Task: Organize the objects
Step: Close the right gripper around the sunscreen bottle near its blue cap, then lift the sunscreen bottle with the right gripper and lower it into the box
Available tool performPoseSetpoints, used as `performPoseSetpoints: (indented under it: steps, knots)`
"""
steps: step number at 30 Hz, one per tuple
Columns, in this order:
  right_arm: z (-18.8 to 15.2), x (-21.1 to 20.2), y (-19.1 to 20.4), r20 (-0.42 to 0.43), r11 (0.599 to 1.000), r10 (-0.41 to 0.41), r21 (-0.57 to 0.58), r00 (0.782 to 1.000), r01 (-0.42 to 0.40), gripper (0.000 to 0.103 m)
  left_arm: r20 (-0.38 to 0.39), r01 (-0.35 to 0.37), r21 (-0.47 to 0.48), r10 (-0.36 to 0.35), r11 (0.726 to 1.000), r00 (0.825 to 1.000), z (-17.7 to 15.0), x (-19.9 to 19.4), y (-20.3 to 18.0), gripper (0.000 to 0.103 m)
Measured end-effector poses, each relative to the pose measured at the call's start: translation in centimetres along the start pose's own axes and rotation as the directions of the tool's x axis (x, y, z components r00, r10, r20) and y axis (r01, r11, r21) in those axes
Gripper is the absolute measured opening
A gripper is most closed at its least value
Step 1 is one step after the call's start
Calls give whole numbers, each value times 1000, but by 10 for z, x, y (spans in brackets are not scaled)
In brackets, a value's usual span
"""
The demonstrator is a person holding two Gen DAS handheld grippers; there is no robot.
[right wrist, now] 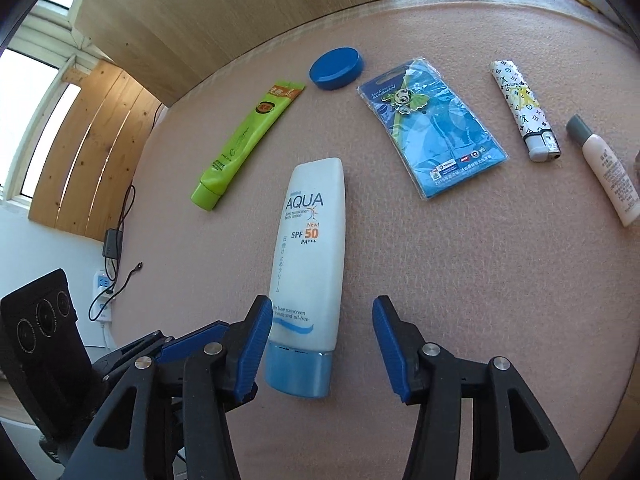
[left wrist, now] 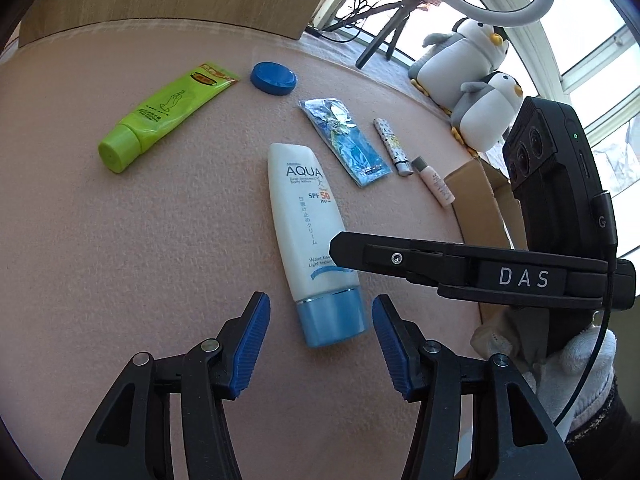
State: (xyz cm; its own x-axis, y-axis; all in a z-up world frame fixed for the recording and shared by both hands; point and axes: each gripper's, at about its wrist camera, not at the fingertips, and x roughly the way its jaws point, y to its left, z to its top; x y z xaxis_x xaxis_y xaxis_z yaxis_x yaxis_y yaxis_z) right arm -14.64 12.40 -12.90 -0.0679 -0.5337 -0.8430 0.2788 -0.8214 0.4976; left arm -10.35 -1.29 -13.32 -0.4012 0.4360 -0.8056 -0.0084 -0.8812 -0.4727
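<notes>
Pink felt covered the worktop (right wrist: 460,280), and the things to be sorted lay scattered over it. Nearest the front edge lay the white sunscreen tube (right wrist: 308,256), flat on its back, its pale blue cap (right wrist: 298,374) towards the grippers. Both grippers hovered over that cap end. The left gripper (left wrist: 320,340) had its blue pads (left wrist: 252,344) spread apart, nothing between them but the cap below. The right gripper (right wrist: 322,344) was likewise spread wide and held nothing; from its own view the cap sat just beside its left pad, though I could not tell whether they touched.

Farther back, towards the left edge, a green tube (right wrist: 244,140) lay on a slant. A round blue lid (right wrist: 336,68) rested near the far edge, close to the wooden board (right wrist: 224,12) standing behind the worktop. To the right of the lid lay a blue packet (right wrist: 432,132) with a badge inside, then a patterned lighter (right wrist: 524,108), then a small pinkish bottle (right wrist: 604,168) with a grey cap near the right edge. Two plush penguins (left wrist: 468,80) sat past that edge, by the window.
</notes>
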Motion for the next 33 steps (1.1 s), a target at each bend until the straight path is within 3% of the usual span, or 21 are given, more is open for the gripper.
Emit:
performPoseSetpoints:
  steps: [11,16,19,33]
  knots:
    - [4,5,0,-42,1000,7,-16,999,-8,49,-41,28,5,-28,1000,999,8,28,-3,55]
    - [4,13,3,-71,999,26,-17,997,-27,48,-43,32,12,-31,999,999,7,30,-6,48]
    - [3,15,4,-76,999,27,-17,997,-28,43,-40,26,13,-25,1000,999,7,31,-8,48]
    - [-12,-21,1,27,1000,13,-7,1000,-13,40,2,35,99,-36,994,999,8,9,-51,47]
